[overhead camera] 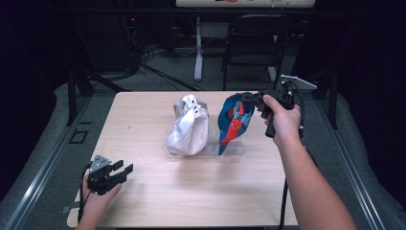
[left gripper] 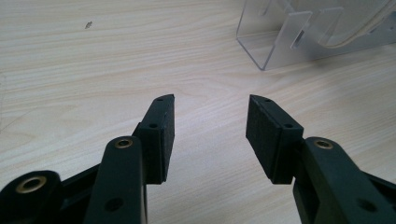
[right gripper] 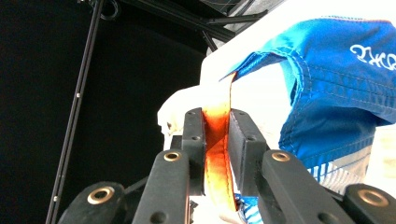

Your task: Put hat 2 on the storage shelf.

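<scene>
A blue cap [overhead camera: 235,122] with red and orange parts sits upright on a clear stand [overhead camera: 237,149] at the table's middle right. Beside it, to the left, is a white cap [overhead camera: 189,127]. My right gripper [overhead camera: 250,100] is at the top of the blue cap. In the right gripper view its jaws [right gripper: 215,114] are shut on the cap's orange strap [right gripper: 215,140], with the blue fabric [right gripper: 336,93] to the right. My left gripper [overhead camera: 125,171] rests near the table's front left corner. It [left gripper: 210,123] stands open over bare wood, holding nothing.
The clear stand's end [left gripper: 280,46] lies ahead and to the right of the left gripper. Behind the table are a black chair [overhead camera: 253,43], a white post [overhead camera: 198,48] and cables on the floor. The light wood table [overhead camera: 143,206] has bare room in front of the caps.
</scene>
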`<state>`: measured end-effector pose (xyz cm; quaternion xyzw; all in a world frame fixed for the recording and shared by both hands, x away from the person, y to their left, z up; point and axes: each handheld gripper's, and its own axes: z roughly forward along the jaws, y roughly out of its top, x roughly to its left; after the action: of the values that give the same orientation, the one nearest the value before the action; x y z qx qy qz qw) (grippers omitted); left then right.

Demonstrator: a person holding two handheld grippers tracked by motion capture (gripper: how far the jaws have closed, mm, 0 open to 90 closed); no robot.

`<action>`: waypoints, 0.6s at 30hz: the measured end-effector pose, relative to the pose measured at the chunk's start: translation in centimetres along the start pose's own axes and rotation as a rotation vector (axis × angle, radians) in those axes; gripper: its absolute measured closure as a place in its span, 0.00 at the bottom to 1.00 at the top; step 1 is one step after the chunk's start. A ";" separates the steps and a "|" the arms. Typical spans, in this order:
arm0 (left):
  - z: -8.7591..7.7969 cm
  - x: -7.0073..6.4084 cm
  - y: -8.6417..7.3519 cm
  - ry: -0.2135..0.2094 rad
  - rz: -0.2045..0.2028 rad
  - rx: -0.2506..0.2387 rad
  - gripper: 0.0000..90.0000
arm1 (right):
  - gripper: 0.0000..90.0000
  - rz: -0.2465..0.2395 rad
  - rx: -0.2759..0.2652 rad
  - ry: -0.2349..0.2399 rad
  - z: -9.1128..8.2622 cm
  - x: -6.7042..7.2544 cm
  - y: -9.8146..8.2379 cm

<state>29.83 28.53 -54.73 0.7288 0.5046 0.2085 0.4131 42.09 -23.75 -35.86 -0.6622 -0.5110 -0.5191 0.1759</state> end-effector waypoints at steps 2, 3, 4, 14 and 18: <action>0.0 0.0 0.0 0.001 0.000 -0.001 0.59 | 0.86 0.006 -0.002 -0.004 0.1 0.0 -0.1; 0.0 0.0 0.0 -0.001 0.000 -0.001 0.59 | 0.86 0.000 0.003 -0.004 0.1 -0.1 -0.2; 0.0 0.0 0.0 -0.001 0.000 -0.001 0.59 | 0.86 -0.007 0.008 -0.009 0.1 -0.2 -0.2; 0.0 0.0 0.1 -0.001 0.004 0.012 0.58 | 0.83 -0.026 0.017 -0.033 -0.3 -1.1 -0.7; 0.1 -0.1 0.1 -0.002 0.005 0.012 0.59 | 0.81 -0.035 0.008 -0.048 -1.0 -1.5 -0.9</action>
<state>29.89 28.43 -54.70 0.7328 0.5035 0.2060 0.4088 40.95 -24.87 -37.07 -0.6647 -0.5287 -0.5039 0.1573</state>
